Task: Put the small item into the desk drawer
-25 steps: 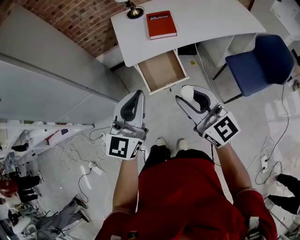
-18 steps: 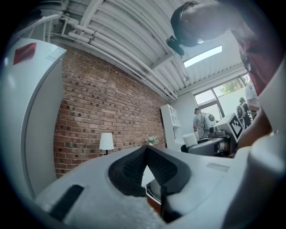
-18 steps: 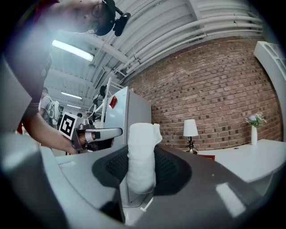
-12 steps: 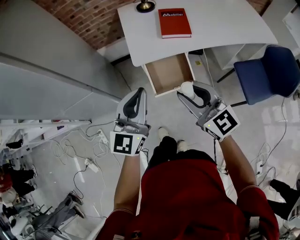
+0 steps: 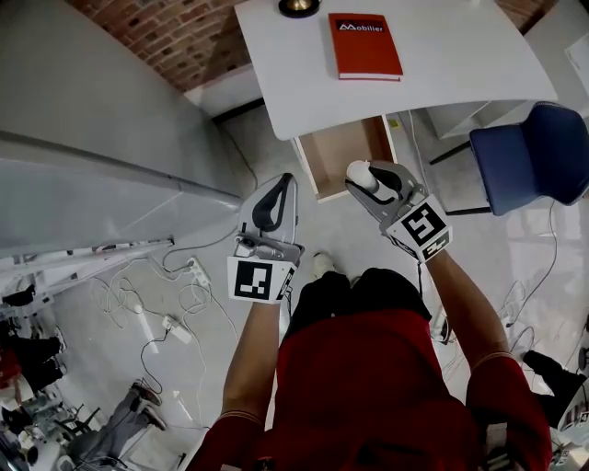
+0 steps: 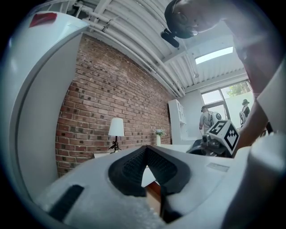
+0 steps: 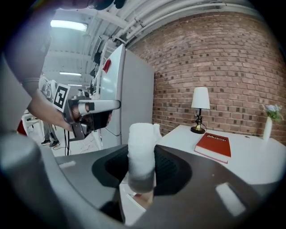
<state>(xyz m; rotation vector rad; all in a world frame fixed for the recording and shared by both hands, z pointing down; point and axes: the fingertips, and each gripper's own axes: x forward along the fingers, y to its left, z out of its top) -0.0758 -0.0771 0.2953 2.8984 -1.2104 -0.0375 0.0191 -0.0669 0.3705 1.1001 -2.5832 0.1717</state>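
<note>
The small item (image 5: 361, 174) is a white roll, and my right gripper (image 5: 366, 178) is shut on it. It stands upright between the dark pads in the right gripper view, where the roll (image 7: 141, 138) fills the gap of the right gripper (image 7: 141, 157). In the head view this gripper hangs just off the front right corner of the open desk drawer (image 5: 340, 152), which looks bare inside. My left gripper (image 5: 279, 183) is lower left of the drawer, its jaws shut with nothing in them; the left gripper (image 6: 146, 150) shows its pads meeting at the tip.
The drawer hangs under a white desk (image 5: 442, 64) carrying a red book (image 5: 365, 46) and a lamp base (image 5: 297, 6). A blue chair (image 5: 538, 156) stands to the right. A grey cabinet (image 5: 92, 138) fills the left, with cables (image 5: 175, 308) on the floor.
Both grippers have come closer to the desk. The right one, still gripping the white roll, has gone from short of the drawer to its front right corner.
</note>
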